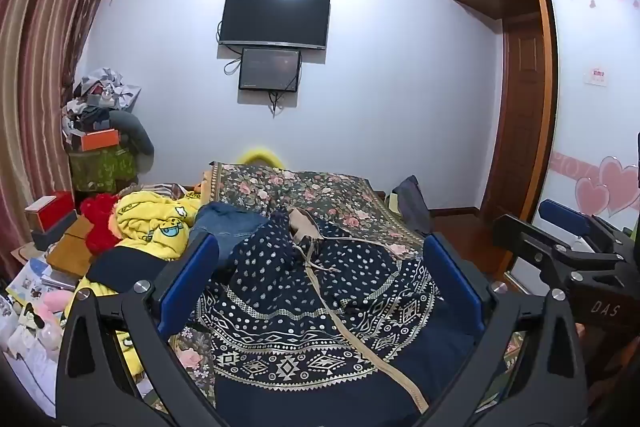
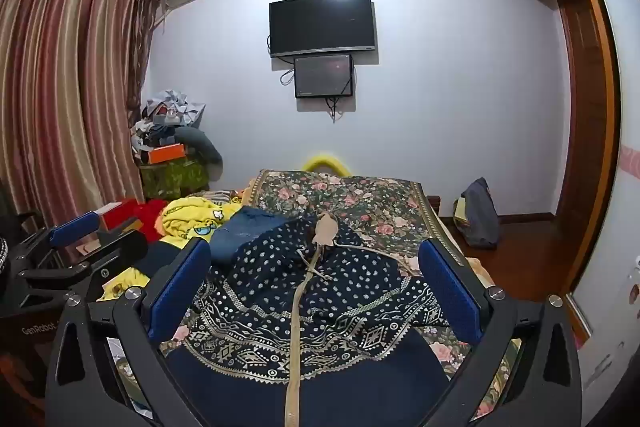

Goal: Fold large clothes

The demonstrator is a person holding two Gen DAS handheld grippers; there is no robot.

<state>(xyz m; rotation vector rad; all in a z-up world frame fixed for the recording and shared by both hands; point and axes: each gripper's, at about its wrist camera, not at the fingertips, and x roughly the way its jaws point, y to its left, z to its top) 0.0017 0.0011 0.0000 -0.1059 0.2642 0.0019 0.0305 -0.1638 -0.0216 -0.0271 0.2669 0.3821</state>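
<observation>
Right wrist: one navy patterned garment (image 2: 304, 311), two screens (image 2: 322, 24).

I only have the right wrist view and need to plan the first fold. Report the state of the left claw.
Observer: The left claw is open. Its blue pads stand wide apart and grip nothing. The navy dotted dress with a white-patterned hem lies ahead of them.
Operator: Tell me what sits past the bed's left edge, low down.
Observer: Pink soft toys and a stack of printed booklets sit below the yellow cartoon-print garment.
Operator: Say what stands to my right.
Observer: A white sliding door with pink heart stickers.
</observation>
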